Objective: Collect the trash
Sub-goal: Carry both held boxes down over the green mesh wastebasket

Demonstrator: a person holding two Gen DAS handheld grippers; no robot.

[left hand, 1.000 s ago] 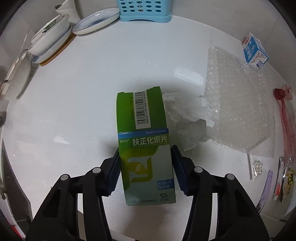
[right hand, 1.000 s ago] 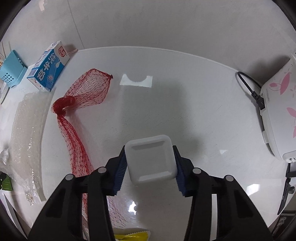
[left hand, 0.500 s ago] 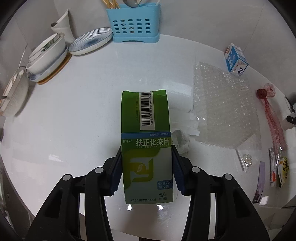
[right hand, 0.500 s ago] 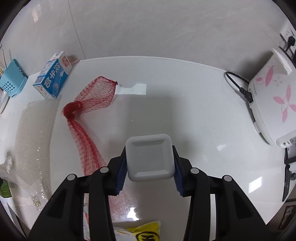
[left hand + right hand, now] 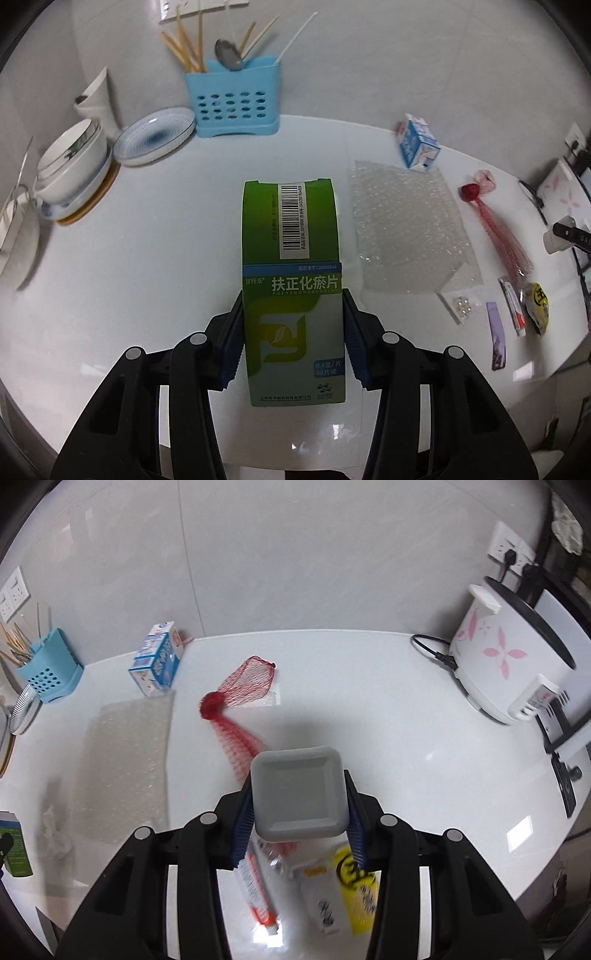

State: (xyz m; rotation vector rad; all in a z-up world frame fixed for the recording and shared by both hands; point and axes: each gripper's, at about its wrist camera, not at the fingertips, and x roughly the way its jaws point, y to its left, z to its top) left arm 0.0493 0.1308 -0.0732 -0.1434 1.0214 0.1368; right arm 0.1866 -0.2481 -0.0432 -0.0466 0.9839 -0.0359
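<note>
While the left gripper (image 5: 293, 336) pinches the box (image 5: 291, 291) and the right gripper (image 5: 300, 805) the tub (image 5: 300, 794), either could slip from so shallow a hold.

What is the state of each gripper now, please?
Left gripper: shut on the green medicine box.
Right gripper: shut on the grey square container.

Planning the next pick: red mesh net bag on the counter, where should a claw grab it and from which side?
Grip the red mesh net bag at its dense bunched knot, coming straight down from above. The bag lies flat, so the open pouch and long tail offer only thin mesh; the knot is the one raised, compact lump. Both the left claw and right claw are full, so one must unload first.
</note>
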